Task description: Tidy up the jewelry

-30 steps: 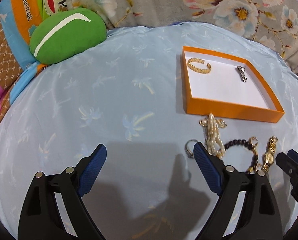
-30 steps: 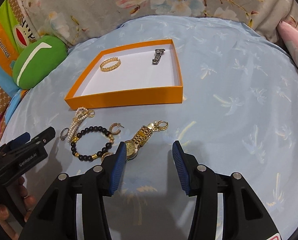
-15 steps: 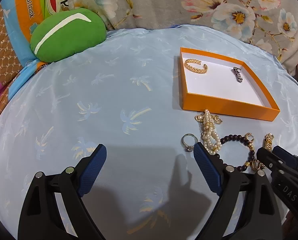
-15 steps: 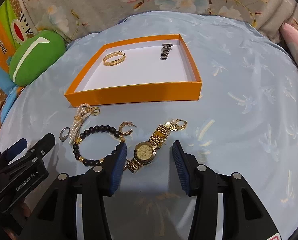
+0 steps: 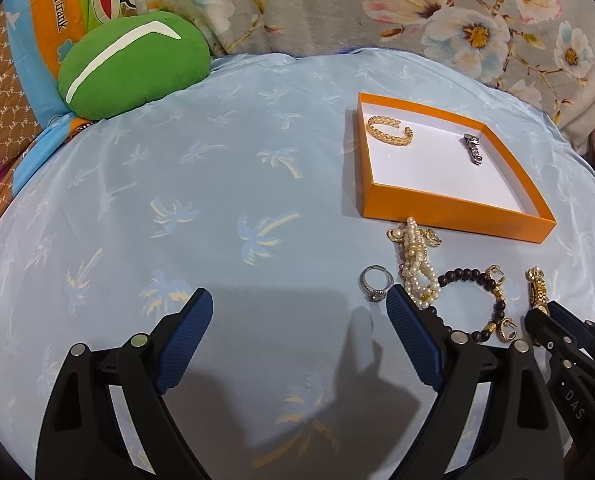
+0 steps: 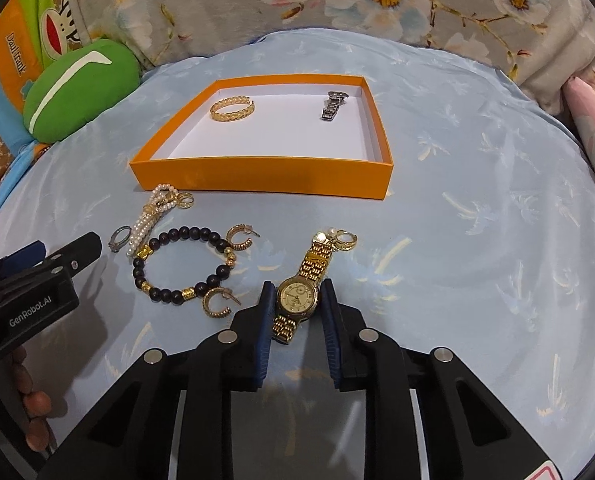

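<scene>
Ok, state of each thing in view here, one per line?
Right tongs: have just been closing, pads now against the gold watch, which lies on the cloth.
Left tongs: open, nothing between them.
Orange box: open, no lid on it.
Gold bangle: inside the box.
Silver watch: inside the box.
Black bead bracelet: on the cloth, outside the box.
Pearl strand: outside the box.
Silver ring: outside the box.

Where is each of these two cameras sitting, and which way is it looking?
Left wrist: sits on the left gripper, looking forward and down over the blue cloth; own jaws wide open, empty.
Right wrist: sits on the right gripper, jaws just closed around the gold watch; a beaded wrist shows at left.
Shared: orange box, black bead bracelet, green cushion, each other's gripper.
</scene>
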Available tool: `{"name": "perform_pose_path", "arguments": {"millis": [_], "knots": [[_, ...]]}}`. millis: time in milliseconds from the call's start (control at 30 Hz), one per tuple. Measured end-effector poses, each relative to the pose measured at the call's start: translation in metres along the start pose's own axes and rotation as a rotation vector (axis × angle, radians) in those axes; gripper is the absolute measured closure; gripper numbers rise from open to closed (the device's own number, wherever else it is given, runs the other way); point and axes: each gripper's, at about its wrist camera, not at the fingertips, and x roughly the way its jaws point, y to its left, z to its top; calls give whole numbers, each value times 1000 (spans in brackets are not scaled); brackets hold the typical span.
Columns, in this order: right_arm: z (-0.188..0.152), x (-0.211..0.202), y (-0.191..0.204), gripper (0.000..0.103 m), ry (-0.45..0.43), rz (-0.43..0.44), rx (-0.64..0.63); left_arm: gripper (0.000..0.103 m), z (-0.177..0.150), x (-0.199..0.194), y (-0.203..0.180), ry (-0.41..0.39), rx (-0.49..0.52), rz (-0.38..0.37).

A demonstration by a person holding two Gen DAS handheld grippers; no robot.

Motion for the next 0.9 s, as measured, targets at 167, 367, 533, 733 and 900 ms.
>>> {"name": "perform_pose_path", "arguments": {"millis": [167, 367, 533, 733, 900], "knots": [[-5, -5, -13, 82, 3, 29, -31, 17, -1, 0, -2, -2, 10, 0], [-7, -7, -15, 81, 2, 3, 6, 17, -1, 0, -4, 3, 4, -7], [-7, -6, -15, 81, 0, 5, 26, 17, 1, -3, -14, 12, 4, -42], [-7, -6, -15, 81, 0, 8, 29, 17, 9, 1, -35, 32, 14, -72], [-7, -6, -17, 81, 0, 18, 35, 38, 22, 20, -45, 83, 16, -93]]}}
